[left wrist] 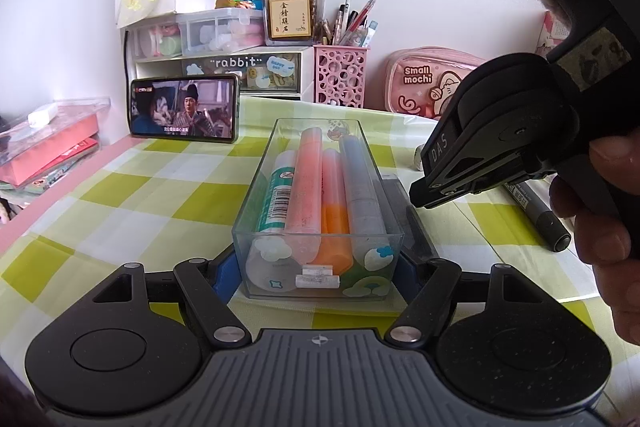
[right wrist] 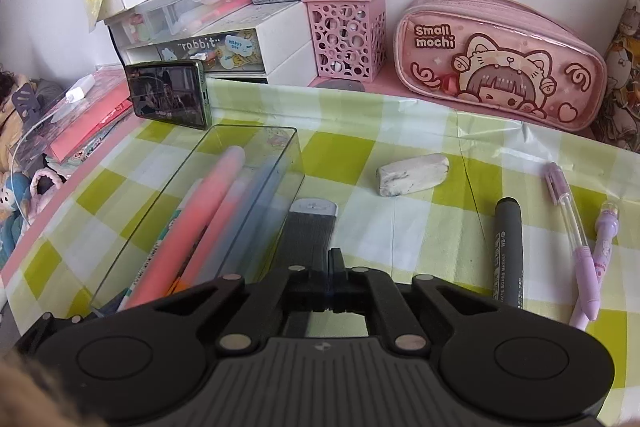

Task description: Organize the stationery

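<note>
straddling the clear box of markers, the left gripper stands wide open, a finger at each side wall — whether they touch is unclear. the right gripper is closed, empty, just right of the box; grey marker lies further right.

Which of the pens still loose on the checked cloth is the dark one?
The grey whiteboard marker, thick and capped, lying nearest the clear box. The other two loose pens to its right are slim and lilac.
</note>
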A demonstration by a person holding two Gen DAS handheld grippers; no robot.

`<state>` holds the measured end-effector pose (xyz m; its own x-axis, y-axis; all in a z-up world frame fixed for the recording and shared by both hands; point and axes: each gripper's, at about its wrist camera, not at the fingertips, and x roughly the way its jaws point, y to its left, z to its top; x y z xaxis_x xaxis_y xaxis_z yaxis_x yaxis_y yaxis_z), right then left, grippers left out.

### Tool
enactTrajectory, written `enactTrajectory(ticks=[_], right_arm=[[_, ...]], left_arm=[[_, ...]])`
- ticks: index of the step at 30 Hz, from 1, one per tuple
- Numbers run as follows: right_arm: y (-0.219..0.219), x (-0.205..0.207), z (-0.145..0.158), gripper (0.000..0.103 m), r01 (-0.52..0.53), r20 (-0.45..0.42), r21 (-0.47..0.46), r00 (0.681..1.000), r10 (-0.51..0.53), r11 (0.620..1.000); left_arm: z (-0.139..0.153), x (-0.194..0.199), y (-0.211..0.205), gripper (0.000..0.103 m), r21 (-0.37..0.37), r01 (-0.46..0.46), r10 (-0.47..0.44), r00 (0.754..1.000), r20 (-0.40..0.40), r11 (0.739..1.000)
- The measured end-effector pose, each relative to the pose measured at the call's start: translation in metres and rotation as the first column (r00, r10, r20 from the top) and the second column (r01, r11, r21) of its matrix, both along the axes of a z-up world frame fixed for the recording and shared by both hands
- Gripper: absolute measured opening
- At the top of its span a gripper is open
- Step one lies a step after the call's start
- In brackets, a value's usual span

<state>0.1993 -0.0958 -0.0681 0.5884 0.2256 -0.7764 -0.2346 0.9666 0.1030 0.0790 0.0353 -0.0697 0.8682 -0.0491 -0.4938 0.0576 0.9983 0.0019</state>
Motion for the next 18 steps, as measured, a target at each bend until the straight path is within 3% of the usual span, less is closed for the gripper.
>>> enactTrajectory(ticks=[5,12,18], right_arm=[[-0.001,0.001,-0.004,0.008,0.001,-0.005,-0.005,1.0,-0.001,1.0],[-0.003,0.004,-0.003,0.027,0.0,-0.03,0.024,1.0,0.001,1.0],[0.0,0.005,-0.003,0.032,-0.008,-0.04,0.022,0.999,0.009,1.0]], left_arm=[[0.0,0.0,0.0,0.073,0.001,-0.003,0.003,1.0,-0.001,1.0],[0.0,-0.002,0.007,0.072,-0.006,-0.029,0.029,1.0,-0.003,1.0],[0.001,-0.005,0.011,0.072,-0.007,-0.03,0.03,1.0,-0.001,1.0]])
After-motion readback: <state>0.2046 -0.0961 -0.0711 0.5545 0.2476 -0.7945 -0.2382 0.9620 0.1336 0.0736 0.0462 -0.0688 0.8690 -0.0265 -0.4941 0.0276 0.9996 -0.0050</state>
